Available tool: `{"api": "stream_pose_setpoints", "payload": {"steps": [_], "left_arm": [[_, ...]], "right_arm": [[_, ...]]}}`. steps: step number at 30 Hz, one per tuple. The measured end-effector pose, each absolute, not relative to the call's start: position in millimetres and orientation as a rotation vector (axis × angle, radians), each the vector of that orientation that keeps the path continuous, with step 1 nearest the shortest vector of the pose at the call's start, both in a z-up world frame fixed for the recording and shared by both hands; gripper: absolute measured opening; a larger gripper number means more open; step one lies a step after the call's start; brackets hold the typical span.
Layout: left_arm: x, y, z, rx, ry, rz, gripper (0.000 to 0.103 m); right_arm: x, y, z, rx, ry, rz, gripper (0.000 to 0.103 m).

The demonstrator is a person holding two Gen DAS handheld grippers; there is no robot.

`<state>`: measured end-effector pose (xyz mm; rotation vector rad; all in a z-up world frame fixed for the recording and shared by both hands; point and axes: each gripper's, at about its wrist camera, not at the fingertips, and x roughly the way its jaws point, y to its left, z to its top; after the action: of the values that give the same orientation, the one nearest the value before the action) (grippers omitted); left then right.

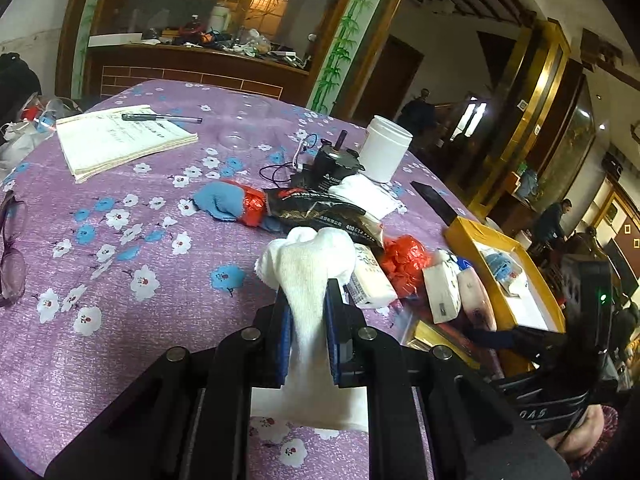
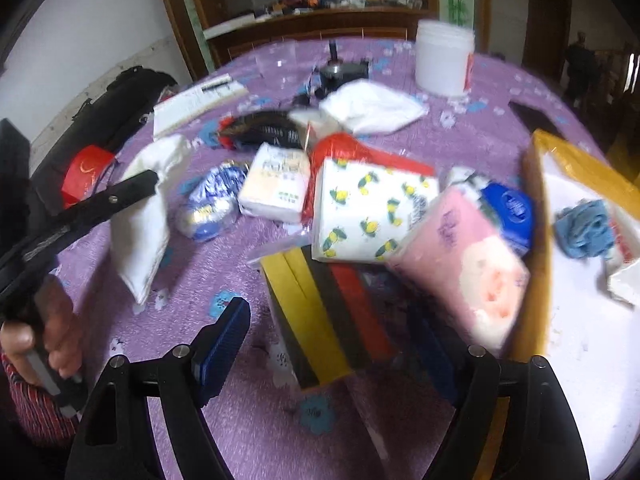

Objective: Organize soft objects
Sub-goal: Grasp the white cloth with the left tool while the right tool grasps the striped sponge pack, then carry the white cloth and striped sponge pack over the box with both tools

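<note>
Clamped between the jaws of your left gripper (image 1: 308, 316) is a soft white knitted cloth (image 1: 308, 264), lifted just above the purple flowered bench (image 1: 120, 352); it is light and limp, pinched mid-length with both ends drooping. Your right gripper (image 2: 340, 356) hangs with jaws parted and empty over a pink plastic-wrapped tissue pack (image 2: 468, 264), which looks squashy and slippery, beside the yellow-rimmed box (image 2: 536, 240); take it across its narrow sides.

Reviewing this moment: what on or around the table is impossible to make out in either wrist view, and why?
- Left wrist view: the lower part of the white cloth is hidden behind the left claw shut on it.
- Right wrist view: print on the pink tissue pack is lost to motion blur.
- Right wrist view: the yellow box is cut off by the frame edge.
- Left wrist view: writing in the notebook is too small.
</note>
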<state>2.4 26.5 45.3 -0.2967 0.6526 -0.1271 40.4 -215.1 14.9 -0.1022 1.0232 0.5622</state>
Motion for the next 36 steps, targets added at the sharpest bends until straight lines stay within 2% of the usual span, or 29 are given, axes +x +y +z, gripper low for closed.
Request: {"api": "stream_pose_setpoints", "payload": {"steps": [1, 3, 4, 21, 36], "left_arm": [[3, 26, 45, -0.297, 0.655, -0.131, 0.012], [4, 24, 45, -0.295, 0.659, -0.137, 0.012], [4, 24, 44, -0.294, 0.659, -0.139, 0.012], [0, 15, 46, -0.247, 0.641, -0.127, 0.012], [-26, -56, 56, 0.029, 0.601, -0.041, 0.012]], "right_arm": [[41, -214, 12, -0.090, 1.031, 0.568, 0.082], [38, -210, 8, -0.091, 1.037, 0.586, 0.068], [35, -207, 10, -0.107, 1.018, 0.574, 0.049], [0, -201, 39, -0.109, 0.779, 0.591, 0.049], [-11, -223, 49, -0.053, 0.695, 0.511, 0.049]]}}
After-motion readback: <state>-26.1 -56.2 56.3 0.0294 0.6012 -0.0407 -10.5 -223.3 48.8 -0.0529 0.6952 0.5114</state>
